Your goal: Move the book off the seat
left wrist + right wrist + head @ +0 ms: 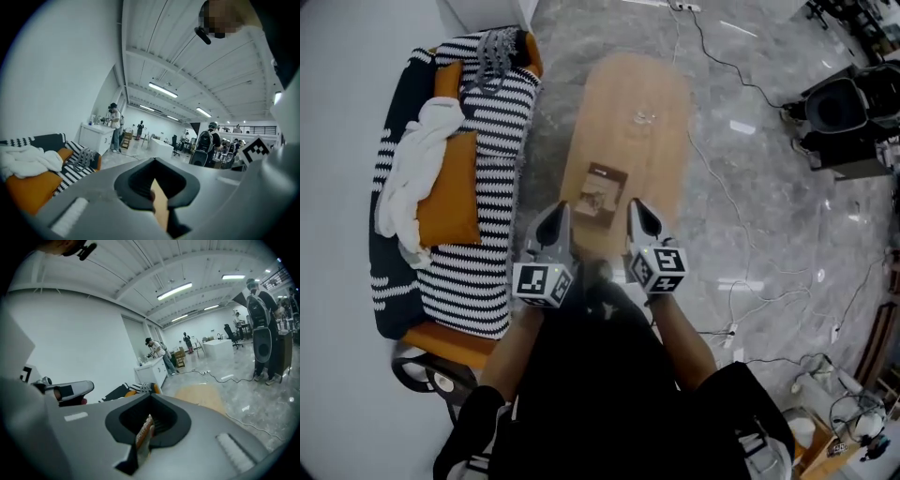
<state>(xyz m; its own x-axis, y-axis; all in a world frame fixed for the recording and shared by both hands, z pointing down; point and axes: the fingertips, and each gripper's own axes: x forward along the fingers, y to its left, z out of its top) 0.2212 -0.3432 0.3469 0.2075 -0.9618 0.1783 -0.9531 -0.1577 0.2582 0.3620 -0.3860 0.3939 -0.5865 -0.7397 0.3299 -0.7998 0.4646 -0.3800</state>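
The table (619, 84) is pale wood with a smooth, satin top. The floor (759, 178) looks like polished grey stone, glossy enough to mirror the lights. The book (602, 190) has a matt brown paper cover. The sofa (492, 141) wears striped knit cloth; on it lie an orange fabric cushion (450, 202) and a soft, crumpled white cloth (417, 155). The left gripper (559, 214) and right gripper (637, 211) have the same shell: matt grey plastic.

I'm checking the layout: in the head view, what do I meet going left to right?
Striped sofa, left gripper, book, right gripper, black equipment at the far right.
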